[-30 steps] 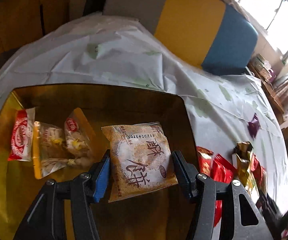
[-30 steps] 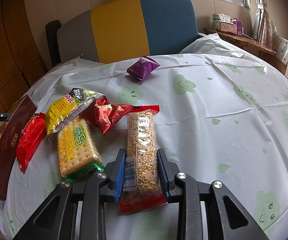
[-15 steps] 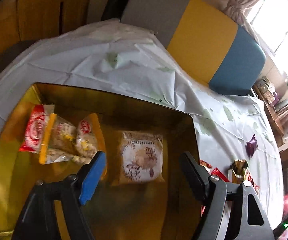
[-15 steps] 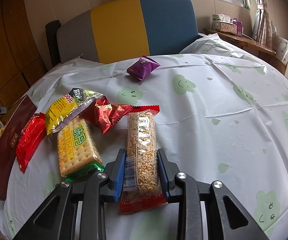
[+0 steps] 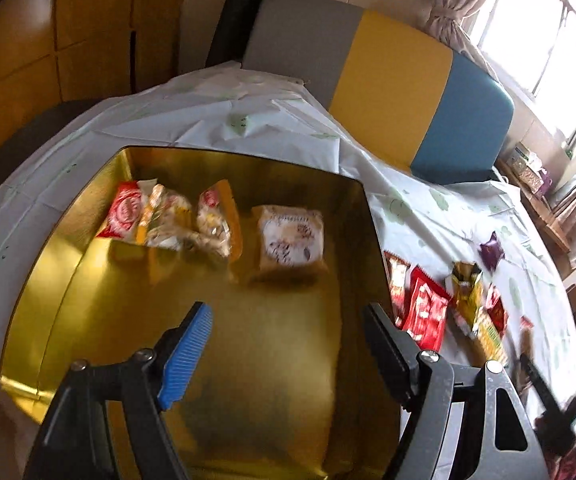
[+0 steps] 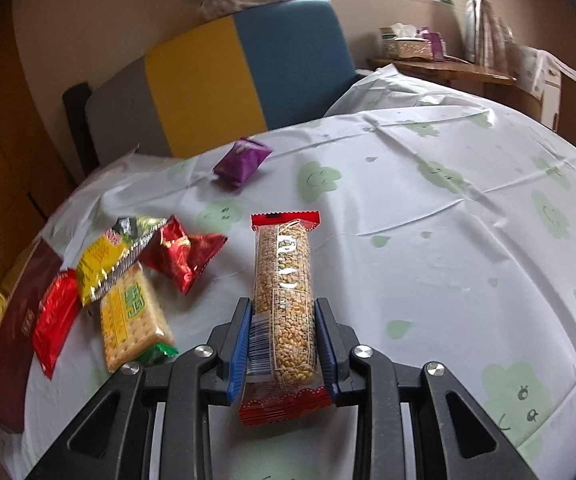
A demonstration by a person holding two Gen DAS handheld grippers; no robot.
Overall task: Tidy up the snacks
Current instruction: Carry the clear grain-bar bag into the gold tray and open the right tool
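Long clear grain bar [image 6: 285, 300], red ends, clamped in right jaws; left jaws apart, empty.

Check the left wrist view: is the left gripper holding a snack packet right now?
No, the left gripper stands open over the gold tray, and the beige packet lies apart from it.

the print on the biscuit pack [image 5: 291, 236] in the gold box [image 5: 67, 248] is too blurred to read. the box's near edge is cut off by the frame.

right tool [image 6: 281, 344] clamps a long grain bar packet [image 6: 285, 300] above the white tablecloth [image 6: 428, 240]
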